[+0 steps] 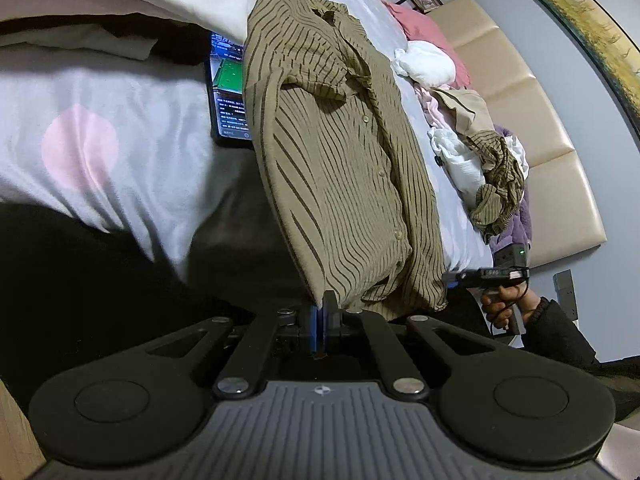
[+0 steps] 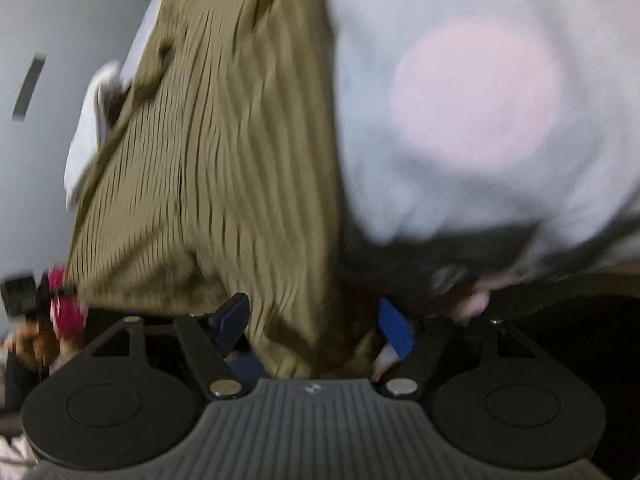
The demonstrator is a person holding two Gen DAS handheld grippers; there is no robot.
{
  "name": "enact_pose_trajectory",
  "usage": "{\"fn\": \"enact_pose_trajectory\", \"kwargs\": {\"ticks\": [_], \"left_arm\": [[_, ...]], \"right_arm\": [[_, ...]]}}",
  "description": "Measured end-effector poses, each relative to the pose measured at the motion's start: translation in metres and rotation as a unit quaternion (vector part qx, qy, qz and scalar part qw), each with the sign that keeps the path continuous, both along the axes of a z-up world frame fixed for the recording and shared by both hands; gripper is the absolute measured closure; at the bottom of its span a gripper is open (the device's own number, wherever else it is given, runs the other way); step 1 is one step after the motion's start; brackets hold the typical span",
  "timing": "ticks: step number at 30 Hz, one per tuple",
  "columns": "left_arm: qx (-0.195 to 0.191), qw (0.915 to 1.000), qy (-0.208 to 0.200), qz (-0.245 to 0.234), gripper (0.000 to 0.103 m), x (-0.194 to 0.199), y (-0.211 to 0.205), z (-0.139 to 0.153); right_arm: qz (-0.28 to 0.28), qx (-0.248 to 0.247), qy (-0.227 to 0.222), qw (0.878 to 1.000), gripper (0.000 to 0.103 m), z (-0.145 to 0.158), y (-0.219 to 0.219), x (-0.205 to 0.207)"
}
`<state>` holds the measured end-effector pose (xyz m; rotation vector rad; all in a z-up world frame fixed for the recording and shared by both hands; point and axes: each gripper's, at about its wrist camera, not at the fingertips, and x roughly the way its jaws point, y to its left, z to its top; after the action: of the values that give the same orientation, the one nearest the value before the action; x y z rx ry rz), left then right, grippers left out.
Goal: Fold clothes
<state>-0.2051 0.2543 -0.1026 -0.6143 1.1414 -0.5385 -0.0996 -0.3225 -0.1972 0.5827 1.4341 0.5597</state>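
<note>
Left wrist view first: we find the striped shirt, olive with dark lines and a buttoned front, lying lengthwise on the bed, its collar at the far end and its hem at the near edge. We note the left gripper clamped tight on that hem, the blue pads pressed together with a fold of cloth pinched between them. To the left of the jaws, beyond the shirt's edge, a lit phone lies partly tucked under the fabric. To the right of the jaws and farther off we record a pile of unfolded clothes against the padded headboard, with a pink pillow beyond it. A framed picture hangs on the grey wall.

In the right wrist view, which is blurred, we see the right gripper with its blue fingers spread wide. The shirt's lower corner hangs between them, and we see no pad pressing on it. Right of these jaws lies the pale bedsheet with a pink dot. The person's other hand shows at the far left
</note>
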Motion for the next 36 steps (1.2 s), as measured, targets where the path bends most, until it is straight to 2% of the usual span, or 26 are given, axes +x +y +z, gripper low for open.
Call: {"fn": "enact_pose_trajectory", "kwargs": {"ticks": [1,2,3,6,9,14,18,22,25,27,31,34,36], "left_arm": [[0.001,1.0,0.0,0.0,0.102,0.0,0.0,0.0],[0.001,1.0,0.001,-0.001,0.102,0.001,0.0,0.0],[0.002,1.0,0.001,-0.002,0.102,0.002,-0.001,0.0],[0.005,1.0,0.001,-0.001,0.102,0.003,-0.001,0.0],[-0.001,1.0,-0.005,0.005,0.102,0.003,0.003,0.003],[-0.025,0.9992,-0.029,0.007,0.102,0.011,0.014,0.018],[-0.056,0.9966,-0.059,0.008,0.102,0.038,0.022,0.035],[-0.092,0.9913,-0.092,0.019,0.102,0.076,0.029,0.052],[-0.111,0.9871,-0.106,0.047,0.102,0.117,0.039,0.061],[-0.107,0.9855,-0.113,0.067,0.102,0.152,0.042,0.069],[-0.06,0.9868,-0.108,0.105,0.102,0.239,0.035,0.075],[-0.043,0.9865,-0.081,0.135,0.102,0.296,0.026,0.063],[-0.016,0.988,-0.065,0.139,0.102,0.323,0.017,0.052]], "right_arm": [[0.014,0.003,0.002,1.0,0.042,-0.003,0.007,-0.002],[0.025,0.005,-0.001,1.0,0.061,-0.004,0.012,-0.004],[0.031,0.008,-0.006,0.999,0.097,-0.003,0.016,-0.006],[0.028,0.036,-0.029,0.999,0.099,0.009,0.016,-0.012],[0.018,0.077,-0.057,0.995,0.099,0.033,0.008,-0.019],[-0.003,0.139,-0.116,0.983,0.099,0.092,-0.012,-0.02],[-0.034,0.17,-0.16,0.972,0.099,0.127,-0.033,0.0],[-0.083,0.181,-0.179,0.964,0.099,0.143,-0.051,0.035],[-0.123,0.176,-0.176,0.961,0.099,0.144,-0.06,0.07],[-0.149,0.167,-0.169,0.96,0.099,0.142,-0.067,0.098],[-0.198,0.154,-0.154,0.956,0.099,0.136,-0.074,0.159],[-0.222,0.141,-0.143,0.954,0.099,0.13,-0.069,0.196],[-0.231,0.128,-0.135,0.955,0.099,0.126,-0.062,0.215]]}}
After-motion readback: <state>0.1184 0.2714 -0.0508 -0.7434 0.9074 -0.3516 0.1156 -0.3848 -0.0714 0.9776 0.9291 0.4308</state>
